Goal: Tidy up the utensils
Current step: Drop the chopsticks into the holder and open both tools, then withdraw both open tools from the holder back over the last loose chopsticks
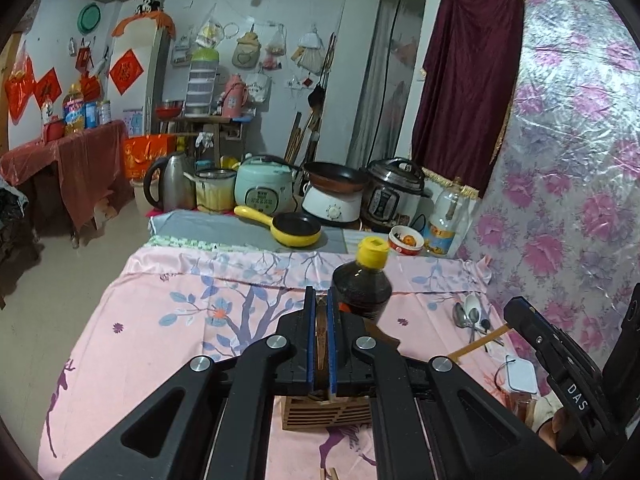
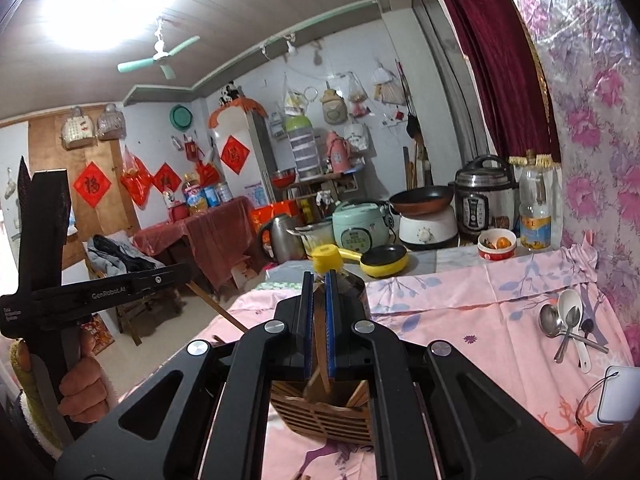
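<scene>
Slatted holder (image 1: 326, 416) half hidden under left hand-held gripper (image 1: 320, 300)

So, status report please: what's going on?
Left gripper shut on a chopstick, right gripper likewise. Wooden holder just beneath. Spoons loose on cloth; dark bottle close behind holder.

Slatted wooden holder (image 2: 324, 416) holds chopsticks (image 2: 320, 376); spoons (image 2: 568, 324) lie apart.

On the bench (image 2: 460, 308), the slatted holder (image 2: 324, 416) stands nearest, the bottle (image 1: 362, 292) just behind it, the spoons (image 2: 568, 320) to the right, cookers (image 1: 264, 188) at the far edge.
</scene>
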Action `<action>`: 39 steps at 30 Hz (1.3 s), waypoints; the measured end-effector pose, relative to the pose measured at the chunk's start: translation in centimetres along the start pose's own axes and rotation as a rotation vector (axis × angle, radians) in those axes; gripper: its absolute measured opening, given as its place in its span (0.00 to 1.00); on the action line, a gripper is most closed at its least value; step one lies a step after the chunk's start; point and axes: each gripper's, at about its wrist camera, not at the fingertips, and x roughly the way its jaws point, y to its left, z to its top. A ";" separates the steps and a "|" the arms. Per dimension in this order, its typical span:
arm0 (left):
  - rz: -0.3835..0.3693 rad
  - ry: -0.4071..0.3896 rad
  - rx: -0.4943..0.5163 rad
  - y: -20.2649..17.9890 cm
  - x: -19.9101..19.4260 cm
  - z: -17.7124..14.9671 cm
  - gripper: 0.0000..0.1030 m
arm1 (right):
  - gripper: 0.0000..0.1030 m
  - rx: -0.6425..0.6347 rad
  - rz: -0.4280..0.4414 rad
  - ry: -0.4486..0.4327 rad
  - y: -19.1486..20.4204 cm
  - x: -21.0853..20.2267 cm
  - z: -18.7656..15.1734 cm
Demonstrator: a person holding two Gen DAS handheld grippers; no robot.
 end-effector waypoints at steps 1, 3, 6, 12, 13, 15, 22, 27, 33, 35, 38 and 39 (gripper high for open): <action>0.002 0.007 -0.006 0.4 0.6 -0.2 0.05 | 0.06 0.005 -0.003 0.010 -0.3 0.6 -0.2; 0.002 0.025 -0.017 1.1 1.7 -0.5 0.06 | 0.06 0.006 -0.008 0.034 -0.6 1.9 -0.8; 0.025 0.070 -0.051 2.4 4.0 -1.6 0.09 | 0.10 -0.006 -0.054 0.097 -1.2 4.6 -2.1; 0.083 0.101 -0.097 4.4 4.4 -2.9 0.44 | 0.12 0.121 -0.042 0.094 -3.5 4.0 -2.0; 0.089 0.091 -0.104 4.6 3.9 -2.9 0.47 | 0.13 0.114 -0.051 0.079 -3.4 3.3 -1.8; 0.104 0.071 -0.120 4.9 2.8 -2.9 0.57 | 0.17 0.108 -0.064 0.063 -3.4 2.4 -1.5; 0.149 0.053 -0.135 5.3 -0.7 -4.1 0.61 | 0.27 0.123 -0.075 0.032 -2.7 -1.3 -1.9; 0.177 0.038 -0.153 5.2 -3.9 -6.2 0.70 | 0.31 0.128 -0.071 0.026 -1.7 -4.0 -2.7; 0.217 0.010 -0.124 3.4 -8.0 -9.9 0.76 | 0.41 0.136 -0.062 -0.003 0.1 -8.7 -4.3; 0.247 -0.010 -0.098 2.4 -9.5 -11.3 0.78 | 0.46 0.139 -0.058 -0.006 0.5 -10.0 -4.9; 0.278 -0.045 -0.066 0.6 -11.9 -13.7 0.83 | 0.49 0.143 -0.050 -0.015 1.5 -12.5 -6.2; 0.291 -0.060 -0.051 0.0 -12.9 -14.6 0.84 | 0.49 0.144 -0.048 -0.020 1.8 -13.4 -6.7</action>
